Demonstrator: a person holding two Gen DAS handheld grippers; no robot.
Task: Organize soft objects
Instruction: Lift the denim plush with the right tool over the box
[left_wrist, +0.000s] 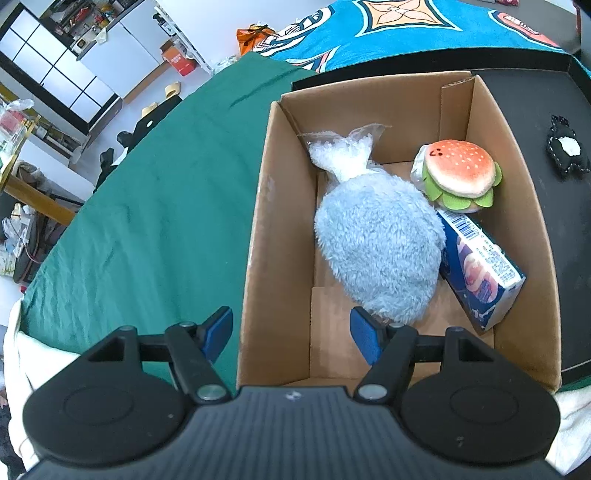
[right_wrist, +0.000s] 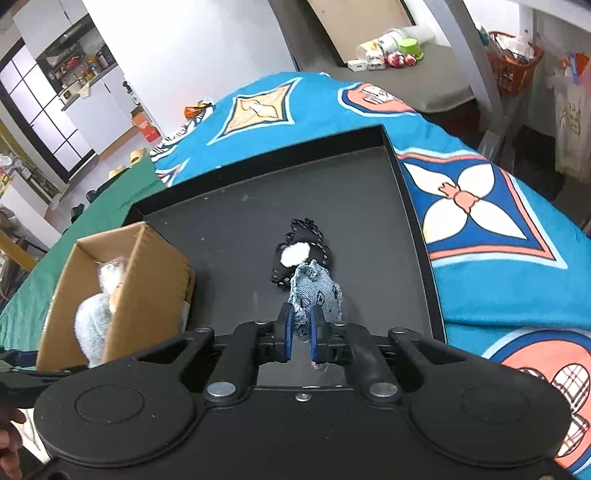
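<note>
Green cloth spread at left. Cardboard box set beside it, partly on black tray. Inside box, left to right: clear bag, fluffy blue plush, burger toy, blue carton. Left gripper held over box's near left wall, jaws wide apart, nothing held. Black plush lying on tray. Right gripper over tray, jaws closed on denim toy.

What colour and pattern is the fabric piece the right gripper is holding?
Light blue denim fabric piece with small dark printed motifs, shown best in the right wrist view, pinched by the right gripper.
</note>
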